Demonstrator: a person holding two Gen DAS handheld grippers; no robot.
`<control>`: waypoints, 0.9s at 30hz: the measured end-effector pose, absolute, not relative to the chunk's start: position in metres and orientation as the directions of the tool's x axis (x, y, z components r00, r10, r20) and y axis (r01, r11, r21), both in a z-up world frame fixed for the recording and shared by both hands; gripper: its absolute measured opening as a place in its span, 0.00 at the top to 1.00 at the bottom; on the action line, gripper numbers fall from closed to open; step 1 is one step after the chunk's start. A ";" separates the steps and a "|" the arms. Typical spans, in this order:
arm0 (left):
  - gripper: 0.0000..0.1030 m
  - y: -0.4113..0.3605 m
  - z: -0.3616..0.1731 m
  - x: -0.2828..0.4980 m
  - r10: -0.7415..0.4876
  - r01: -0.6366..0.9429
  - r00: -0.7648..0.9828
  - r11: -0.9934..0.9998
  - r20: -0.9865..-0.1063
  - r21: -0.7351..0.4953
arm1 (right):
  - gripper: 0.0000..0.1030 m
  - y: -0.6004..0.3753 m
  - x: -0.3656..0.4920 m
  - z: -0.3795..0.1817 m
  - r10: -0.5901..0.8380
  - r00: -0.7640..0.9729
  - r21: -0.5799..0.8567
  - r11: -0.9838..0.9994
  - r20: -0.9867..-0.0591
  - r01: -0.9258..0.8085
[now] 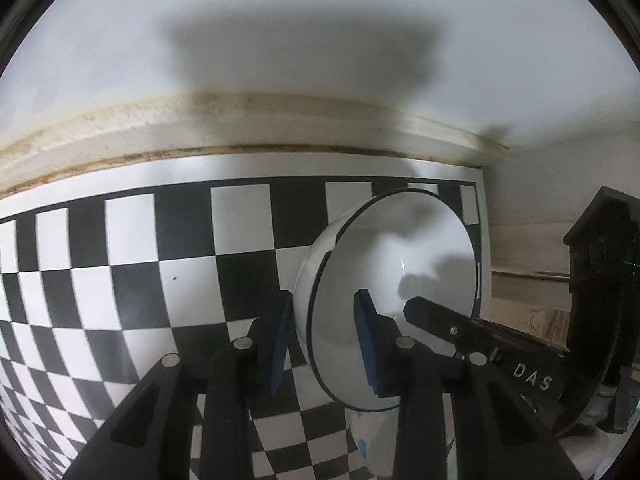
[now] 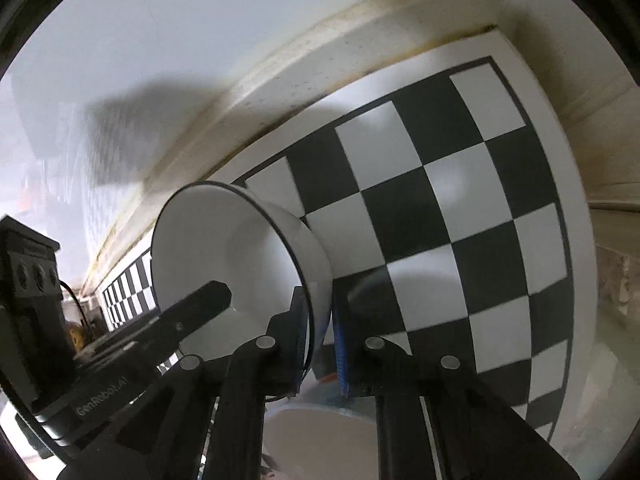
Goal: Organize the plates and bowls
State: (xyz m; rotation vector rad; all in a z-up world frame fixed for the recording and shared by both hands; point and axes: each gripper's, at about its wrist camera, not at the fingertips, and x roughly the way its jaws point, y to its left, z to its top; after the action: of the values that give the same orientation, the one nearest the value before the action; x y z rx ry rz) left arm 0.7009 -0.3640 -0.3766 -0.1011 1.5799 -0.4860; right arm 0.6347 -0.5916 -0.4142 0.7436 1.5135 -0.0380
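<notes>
Left wrist view, nearest first: the left gripper (image 1: 324,344) has its two blue pads astride the rim of a white bowl (image 1: 400,264), one pad (image 1: 280,344) outside the wall and the other inside the cavity. The outer pad looks to stand just off the wall, so I cannot tell whether this grip is clamped or only loosely around the rim. The bowl is tipped up on edge, its black-lined mouth facing right and slightly toward the camera, its base pointing left. A black finger of the other tool reaches into the mouth from the right.

The right wrist view shows the same bowl (image 2: 240,256) from the opposite side: the right gripper (image 2: 322,344) is pinched on the rim, its pads pressed close on either side of the thin wall, so this one reads as grasping the bowl. Below it, near the bottom edge, a pale round dish (image 2: 320,432) lies partly hidden; I cannot say whether it is a plate or another bowl.

Beyond the bowl lies the black-and-white checkered mat (image 1: 120,264), then a stained cream ledge (image 1: 240,120) and the white wall.

The bowl's axis runs left-right between the two tools, held off the mat. My judgement is that lowering it onto the dish beneath means turning the mouth upward first, with the right side carrying the load.
</notes>
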 end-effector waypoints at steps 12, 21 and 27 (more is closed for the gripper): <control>0.72 -0.341 -0.299 0.631 -0.388 0.293 -0.053 0.875 -0.920 -0.386 | 0.87 -0.556 0.568 -0.329 0.394 0.178 0.432 0.815 -0.902 0.386; 0.72 -0.302 -0.278 0.539 -0.399 0.312 -0.079 0.860 -0.914 -0.403 | 0.87 -0.511 0.473 -0.290 0.393 0.187 0.435 0.833 -0.900 0.343; 0.72 -0.271 -0.305 0.489 -0.342 0.315 -0.140 0.874 -0.929 -0.369 | 0.86 -0.472 0.410 -0.309 0.416 0.128 0.434 0.840 -0.900 0.324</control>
State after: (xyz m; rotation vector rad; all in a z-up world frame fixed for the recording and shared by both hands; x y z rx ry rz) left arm 0.4893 -0.2711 -0.3055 -0.0216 1.6145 -0.5679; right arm 0.4101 -0.4717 -0.3091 0.6258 1.4708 0.0730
